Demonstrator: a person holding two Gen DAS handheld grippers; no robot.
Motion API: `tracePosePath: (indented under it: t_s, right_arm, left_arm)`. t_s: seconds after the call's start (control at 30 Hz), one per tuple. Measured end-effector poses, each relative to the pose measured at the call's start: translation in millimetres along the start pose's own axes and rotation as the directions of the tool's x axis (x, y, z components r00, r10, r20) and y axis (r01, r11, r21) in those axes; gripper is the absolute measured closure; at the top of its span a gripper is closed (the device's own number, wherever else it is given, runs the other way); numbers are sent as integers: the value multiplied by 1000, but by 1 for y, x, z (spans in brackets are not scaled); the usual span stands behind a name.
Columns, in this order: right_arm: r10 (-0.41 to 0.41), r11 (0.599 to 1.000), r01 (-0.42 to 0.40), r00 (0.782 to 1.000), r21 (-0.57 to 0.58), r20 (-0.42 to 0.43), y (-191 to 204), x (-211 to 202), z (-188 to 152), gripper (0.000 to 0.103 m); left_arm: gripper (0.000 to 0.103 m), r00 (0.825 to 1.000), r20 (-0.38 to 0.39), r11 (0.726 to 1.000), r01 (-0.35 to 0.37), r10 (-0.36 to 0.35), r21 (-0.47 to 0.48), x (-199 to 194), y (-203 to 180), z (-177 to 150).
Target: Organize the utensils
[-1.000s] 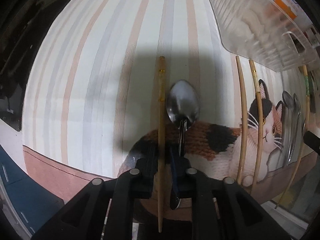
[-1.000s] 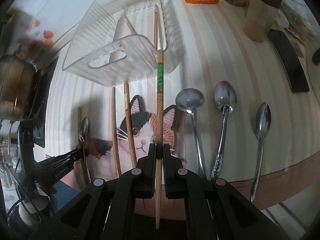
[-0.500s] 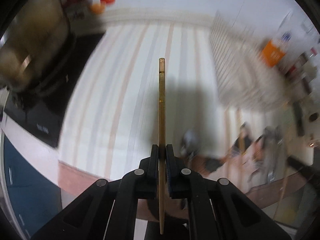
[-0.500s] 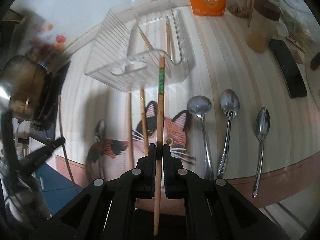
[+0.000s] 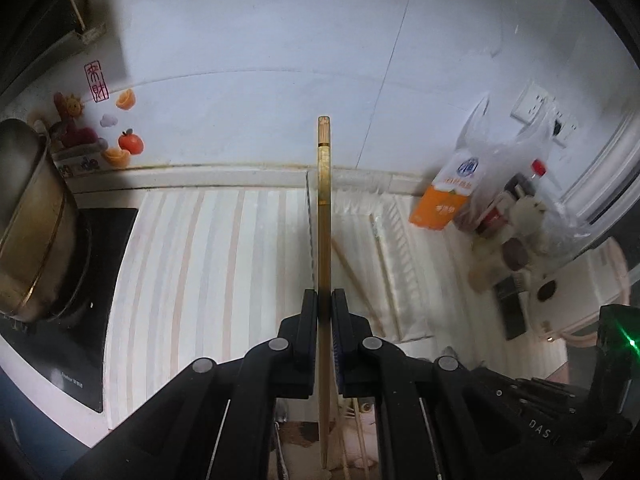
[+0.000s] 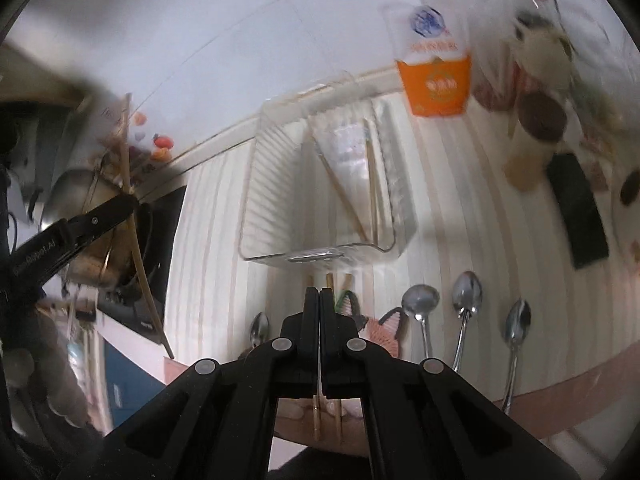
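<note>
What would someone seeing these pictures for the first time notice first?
Probably the gold-banded chopstick clamped in the left gripper, pointing up at the white wall. Next, the clear plastic bin on the striped mat with two chopsticks inside, and three spoons lined up to its right.

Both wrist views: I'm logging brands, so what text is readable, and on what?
"DAS", cut off: black casing, left wrist view's lower right.
"Robot AI", start blurred: black left gripper holding a gold-banded wooden chopstick.
"來財", probably: red seal sticker on white wall.
Orange carton's and black stove's print: too blurred.
</note>
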State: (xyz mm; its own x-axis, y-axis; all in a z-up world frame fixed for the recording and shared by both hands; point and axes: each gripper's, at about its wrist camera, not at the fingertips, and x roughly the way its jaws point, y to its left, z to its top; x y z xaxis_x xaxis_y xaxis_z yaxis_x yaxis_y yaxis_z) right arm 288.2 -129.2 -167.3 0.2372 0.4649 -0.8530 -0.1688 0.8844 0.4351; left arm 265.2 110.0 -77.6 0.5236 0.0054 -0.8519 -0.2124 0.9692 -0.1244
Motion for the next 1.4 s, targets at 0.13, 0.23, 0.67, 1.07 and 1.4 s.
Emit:
tracePosePath:
  t_s: [0.13, 0.23, 0.67, 1.07, 1.4]
  right_arm:
    - [-18, 997, 27, 994, 76, -112, -19, 44, -17, 88]
    - [1, 994, 21, 980, 106, -201, -17, 86, -36, 75]
    - [-101, 992, 122, 940, 44, -326, 63, 193, -65, 75]
    - [-342, 940, 325, 910, -107, -235, 97, 189, -95, 96]
    - [-186, 977, 171, 976, -130, -111, 105, 99, -110, 96]
  left_arm:
    - [99, 995, -80, 998, -64, 62, -24, 39, 13, -37]
    - [99, 981, -149, 990, -134, 125, -51, 64, 39, -66]
    - [99, 938, -267, 944, -273, 219, -186, 94, 142, -140]
    - [99, 939, -281, 943, -261, 199, -205, 91, 165, -168]
    - [99, 972, -198, 970, -160, 123, -181, 38, 144, -158]
